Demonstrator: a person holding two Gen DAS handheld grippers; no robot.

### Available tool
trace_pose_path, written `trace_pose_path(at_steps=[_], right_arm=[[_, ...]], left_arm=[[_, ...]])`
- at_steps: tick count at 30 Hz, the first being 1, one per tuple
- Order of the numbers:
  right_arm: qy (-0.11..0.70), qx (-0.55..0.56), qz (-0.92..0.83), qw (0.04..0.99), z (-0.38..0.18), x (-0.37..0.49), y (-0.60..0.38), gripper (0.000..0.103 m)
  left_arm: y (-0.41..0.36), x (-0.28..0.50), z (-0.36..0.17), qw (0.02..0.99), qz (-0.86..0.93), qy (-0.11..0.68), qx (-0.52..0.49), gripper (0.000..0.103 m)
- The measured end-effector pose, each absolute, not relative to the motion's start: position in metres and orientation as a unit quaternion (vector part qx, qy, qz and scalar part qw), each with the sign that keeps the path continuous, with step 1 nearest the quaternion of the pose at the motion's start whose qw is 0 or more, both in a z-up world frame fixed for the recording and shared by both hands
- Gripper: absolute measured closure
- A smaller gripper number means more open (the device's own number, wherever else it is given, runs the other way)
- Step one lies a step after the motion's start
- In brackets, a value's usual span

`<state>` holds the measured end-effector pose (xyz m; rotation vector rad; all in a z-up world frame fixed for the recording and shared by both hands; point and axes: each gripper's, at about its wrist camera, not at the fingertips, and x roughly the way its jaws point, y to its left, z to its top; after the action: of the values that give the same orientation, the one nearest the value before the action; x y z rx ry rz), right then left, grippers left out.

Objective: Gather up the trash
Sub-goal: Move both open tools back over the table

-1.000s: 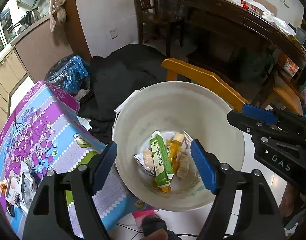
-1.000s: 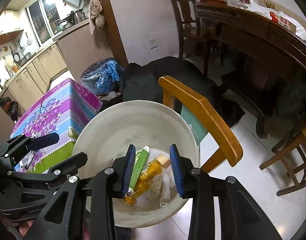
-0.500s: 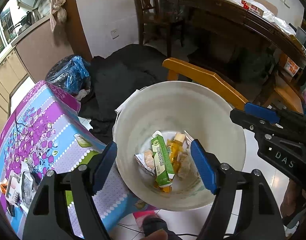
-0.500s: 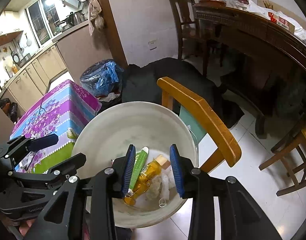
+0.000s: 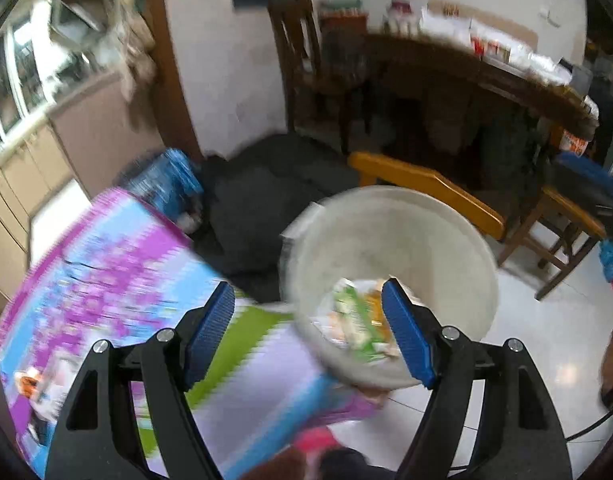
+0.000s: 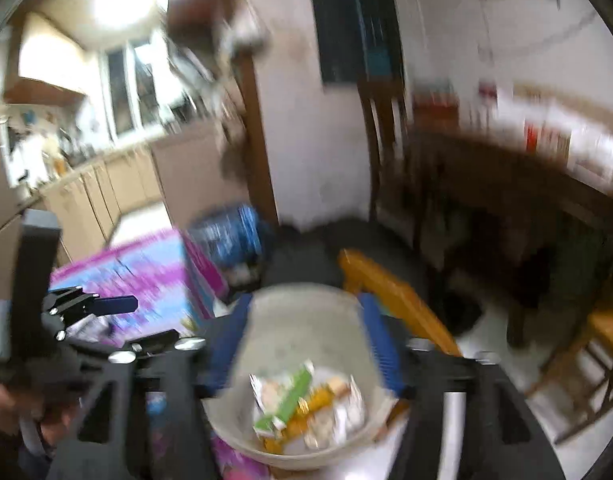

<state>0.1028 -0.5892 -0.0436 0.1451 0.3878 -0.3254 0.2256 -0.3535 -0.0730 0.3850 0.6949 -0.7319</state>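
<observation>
Both views are now blurred and tilted upward, and the right gripper (image 6: 306, 344) jaws have just been opening, nothing gripped. The left gripper (image 5: 308, 330) is held wide, empty. Beyond both jaws, trash (image 5: 358, 320) is seen inside the white bucket (image 5: 446, 240). Farther off, the yellow chair (image 5: 426, 188) could be struck by hasty swinging.

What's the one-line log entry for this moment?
left gripper: open, empty | right gripper: jaws just opening, empty | trash: in white bucket

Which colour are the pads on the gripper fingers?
Blue, ribbed pads; they show best in the left wrist view.
</observation>
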Motion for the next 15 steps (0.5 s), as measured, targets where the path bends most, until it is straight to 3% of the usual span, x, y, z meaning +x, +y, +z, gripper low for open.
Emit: trace_pose_path(at_steps=[4, 15], right_arm=[[0.152, 0.055, -0.109, 0.981, -0.044, 0.082, -0.532, 0.007], [0.199, 0.08, 0.026, 0.977, -0.08, 0.137, -0.426, 0.006]], left_arm=[[-0.259, 0.238, -0.065, 0.889, -0.309, 0.29, 0.175, 0.029], [0.024, 0.326, -0.109, 0.906, -0.161, 0.365, 0.143, 0.029]])
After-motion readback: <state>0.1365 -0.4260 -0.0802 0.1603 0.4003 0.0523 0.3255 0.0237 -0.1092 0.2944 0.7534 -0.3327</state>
